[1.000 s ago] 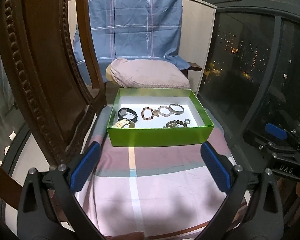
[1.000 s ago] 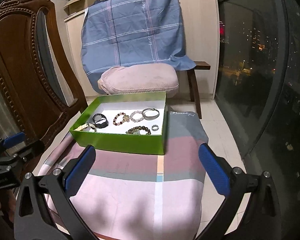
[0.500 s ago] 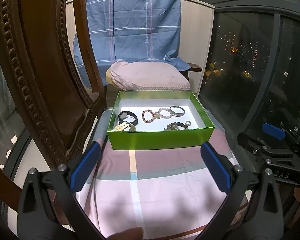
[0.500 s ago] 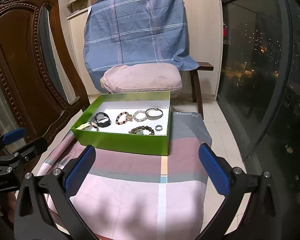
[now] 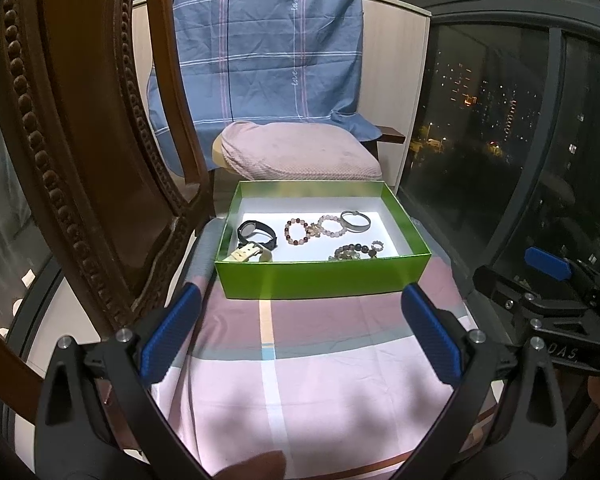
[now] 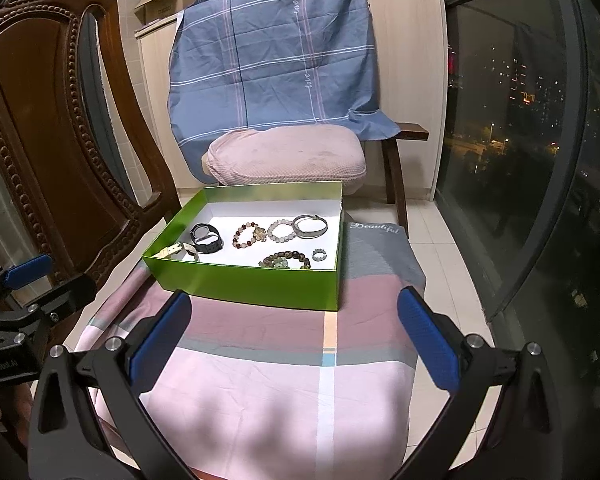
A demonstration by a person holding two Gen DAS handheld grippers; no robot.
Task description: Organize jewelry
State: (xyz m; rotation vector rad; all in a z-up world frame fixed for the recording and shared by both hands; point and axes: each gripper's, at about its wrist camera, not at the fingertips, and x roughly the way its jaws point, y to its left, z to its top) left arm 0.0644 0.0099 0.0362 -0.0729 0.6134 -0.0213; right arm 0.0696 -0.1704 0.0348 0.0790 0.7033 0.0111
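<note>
Jewelry, all lying inside the green box (image 6: 256, 288) at the far end of the checked cloth (image 6: 260, 380).

- Along the box's far side, left to right: black watch (image 6: 206, 237), dark-and-amber bead bracelet (image 6: 247, 234), pale bead bracelet (image 6: 281, 229), silver bangle (image 6: 310, 226).
- Along its near wall: cream-strap watch (image 6: 180, 249) in the left corner, greenish bead bracelet (image 6: 285, 261), small ring (image 6: 318, 255) towards the right.

Your left gripper (image 5: 300, 336) and right gripper (image 6: 296, 334) both hang over the near part of the cloth with jaws spread wide, holding nothing.

Progress, as I judge it: every piece visible is in the box, and none lies on the cloth. Pieces sit close, some apparently touching; any neatening is yours to decide.
</note>
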